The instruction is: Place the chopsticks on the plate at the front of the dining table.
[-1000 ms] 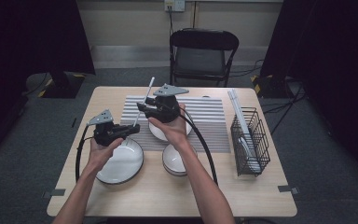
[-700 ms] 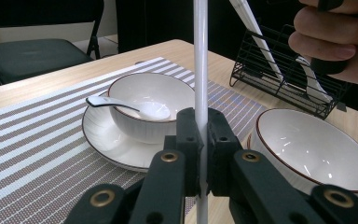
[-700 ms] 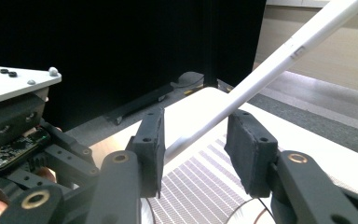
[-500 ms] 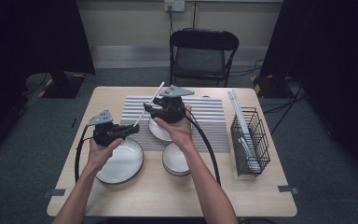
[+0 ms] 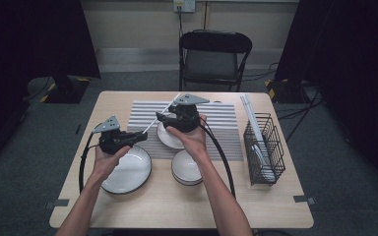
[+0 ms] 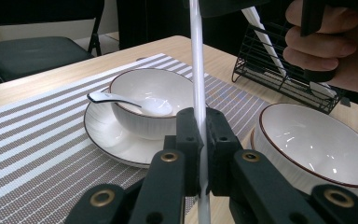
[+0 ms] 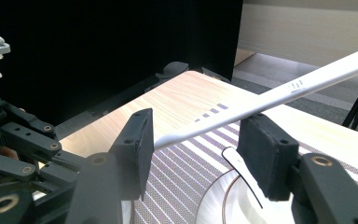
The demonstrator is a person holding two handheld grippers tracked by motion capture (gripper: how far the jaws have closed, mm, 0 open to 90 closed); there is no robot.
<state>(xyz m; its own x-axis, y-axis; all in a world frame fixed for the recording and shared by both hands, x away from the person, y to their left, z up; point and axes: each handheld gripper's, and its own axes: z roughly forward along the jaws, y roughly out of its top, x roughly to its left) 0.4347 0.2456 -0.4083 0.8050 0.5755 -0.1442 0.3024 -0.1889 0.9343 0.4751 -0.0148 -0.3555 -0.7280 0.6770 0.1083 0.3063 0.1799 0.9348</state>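
The left gripper (image 5: pixel 137 137), held over the left part of the pale wooden table (image 5: pixel 128 101), had its black jaws pressed together on a long, thin white chopstick (image 5: pixel 161 113); in the left gripper view the stick (image 6: pixel 197 74) rose straight up from between the two pads, pinched near its lower end. In the high view the chopstick slanted up and to the right from that gripper toward the right gripper (image 5: pixel 170 109), which hung above the grey-and-white striped placemat (image 5: pixel 226 128). The right gripper's jaws had just been opening: in the right gripper view its pads stood apart, with the chopstick (image 7: pixel 279 93) lying across the gap between them, its tapered end just beside the left pad and its shaft passing over the top of the right pad, so it was no longer squeezed. Below the right gripper sat a small white bowl with a dark rim (image 6: pixel 147 100) on a white saucer (image 6: pixel 107 135), and a white ceramic spoon (image 6: pixel 121 100) lay inside that bowl. A second empty white bowl (image 5: pixel 186 167) stood near the front edge of the mat, and a wide white plate with a dark rim (image 5: pixel 130 172) lay under the left hand (image 5: pixel 106 162). At the table's right side a black wire basket (image 5: pixel 263 147) held more white utensils. A black folding chair (image 5: pixel 214 54) stood behind the table.
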